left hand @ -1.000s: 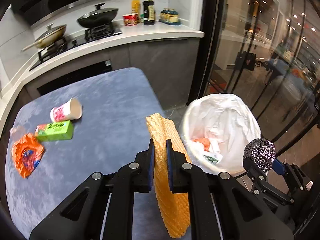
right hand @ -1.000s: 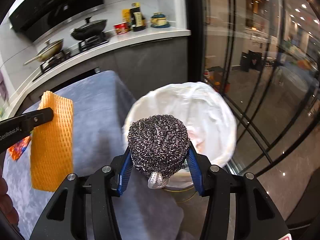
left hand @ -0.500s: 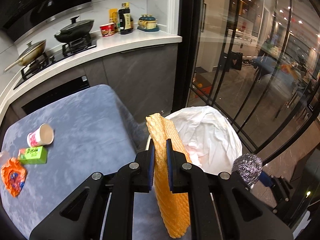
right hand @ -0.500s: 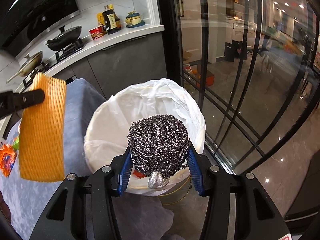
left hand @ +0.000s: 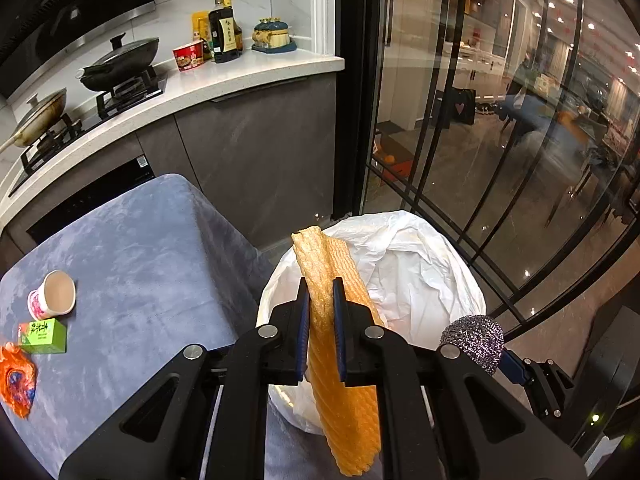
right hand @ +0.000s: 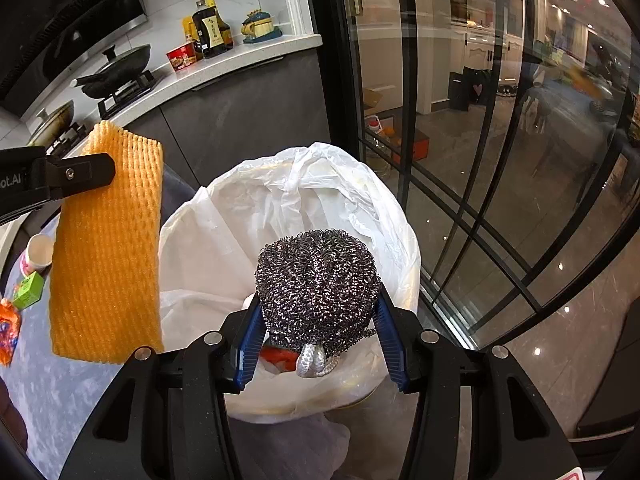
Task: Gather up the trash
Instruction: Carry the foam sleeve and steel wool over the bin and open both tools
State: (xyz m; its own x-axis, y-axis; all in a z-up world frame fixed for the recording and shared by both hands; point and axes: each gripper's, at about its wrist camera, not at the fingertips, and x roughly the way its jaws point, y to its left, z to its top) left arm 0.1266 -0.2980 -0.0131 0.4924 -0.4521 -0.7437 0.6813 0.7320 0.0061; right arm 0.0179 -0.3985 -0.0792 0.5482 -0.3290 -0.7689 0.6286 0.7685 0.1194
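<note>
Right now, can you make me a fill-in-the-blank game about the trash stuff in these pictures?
1. The left gripper pinches an orange foam ____.
2. The right gripper squeezes a steel wool ____.
3. The trash bin is lined with a ____ plastic bag.
4. On the grey table, a tipped cup lies next to a ____ box.

Missing words: net; scrubber; white; green
</note>
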